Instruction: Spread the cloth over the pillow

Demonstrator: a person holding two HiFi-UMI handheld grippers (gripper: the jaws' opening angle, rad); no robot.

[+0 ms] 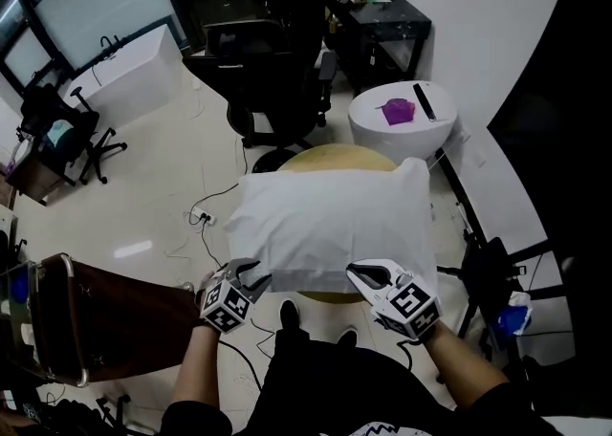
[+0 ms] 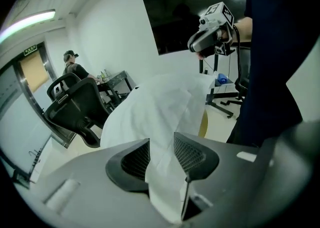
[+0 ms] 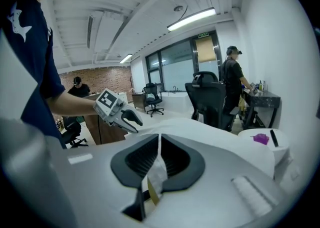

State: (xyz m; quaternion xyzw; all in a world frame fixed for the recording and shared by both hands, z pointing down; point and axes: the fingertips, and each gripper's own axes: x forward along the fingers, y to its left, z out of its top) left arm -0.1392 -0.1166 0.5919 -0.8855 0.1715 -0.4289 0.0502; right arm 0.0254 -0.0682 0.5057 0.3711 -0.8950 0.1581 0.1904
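Firstly, from the head view: a white cloth (image 1: 330,224) lies draped over a plump rectangular form on a round, pale wooden table (image 1: 335,157); the pillow under it cannot be told apart from the cloth. The left gripper (image 1: 251,276) sits at the cloth's near left corner and the right gripper (image 1: 359,274) at its near right edge. Beyond stand a black office chair (image 1: 273,80) and a round white side table (image 1: 373,123) carrying a small purple object (image 1: 397,111) and a slim black bar (image 1: 424,101). A brown wooden cabinet (image 1: 105,319) is at the lower left.

Next, the left gripper view: its jaws stand well apart, and a loose fold of the cloth runs down between them, not squeezed. The cloth spreads away over the table, with the right gripper raised at its far side.

Lastly, the right gripper view: its jaws are nearly together, pinching a narrow strip of the cloth's edge. The cloth stretches flat ahead towards the chair, and the left gripper hovers at its left edge
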